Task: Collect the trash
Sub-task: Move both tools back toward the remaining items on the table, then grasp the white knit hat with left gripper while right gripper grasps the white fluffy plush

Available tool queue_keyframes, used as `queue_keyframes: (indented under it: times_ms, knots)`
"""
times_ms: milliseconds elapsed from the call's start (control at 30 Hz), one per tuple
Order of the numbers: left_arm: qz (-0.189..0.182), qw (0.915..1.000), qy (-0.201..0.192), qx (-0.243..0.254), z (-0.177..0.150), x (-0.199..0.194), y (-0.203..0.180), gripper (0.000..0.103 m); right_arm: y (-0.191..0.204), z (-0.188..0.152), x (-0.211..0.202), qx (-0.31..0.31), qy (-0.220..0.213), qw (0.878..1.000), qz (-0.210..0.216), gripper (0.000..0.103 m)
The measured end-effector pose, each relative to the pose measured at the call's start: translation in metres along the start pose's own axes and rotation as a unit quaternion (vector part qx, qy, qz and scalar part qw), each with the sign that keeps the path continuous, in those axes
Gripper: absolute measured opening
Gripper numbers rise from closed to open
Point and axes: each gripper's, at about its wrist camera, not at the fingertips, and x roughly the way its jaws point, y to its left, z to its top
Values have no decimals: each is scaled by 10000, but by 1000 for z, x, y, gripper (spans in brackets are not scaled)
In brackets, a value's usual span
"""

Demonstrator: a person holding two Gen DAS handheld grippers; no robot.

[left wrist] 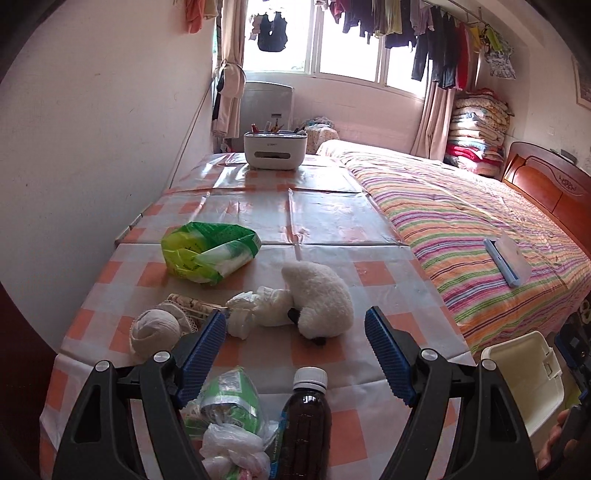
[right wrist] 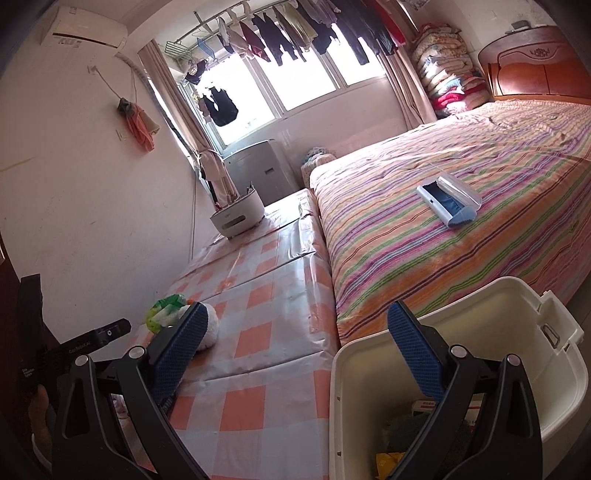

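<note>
Grippers: left (left wrist: 295,328) spread above bottle (left wrist: 304,424), apparently.

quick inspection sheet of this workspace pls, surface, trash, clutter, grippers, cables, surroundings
surface: checked plastic tablecloth, glossy, creased.
job's things: brown bottle, green wrapper and knotted plastic bag nearest the left gripper; crumpled tissue and green bag beyond; white bin beside the table, some trash already inside.
clutter: plush toy, rolled cloth, pen holder.
grippers: left gripper open; right gripper open, above the bin.
cables: wire down the wall.
surroundings: striped bed, hanging laundry.
</note>
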Motion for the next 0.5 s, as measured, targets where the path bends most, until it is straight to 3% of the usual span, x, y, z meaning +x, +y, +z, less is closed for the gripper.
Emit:
queue_keyframes:
  times_ms: [233, 500]
  knots:
    - [445, 9968, 188, -644, 7, 19, 67, 75, 29, -6, 36, -250, 417, 9987, 177, 96]
    - [561, 9912, 520, -1081, 7, 43, 114, 75, 81, -1, 82, -884, 777, 9907, 688, 96]
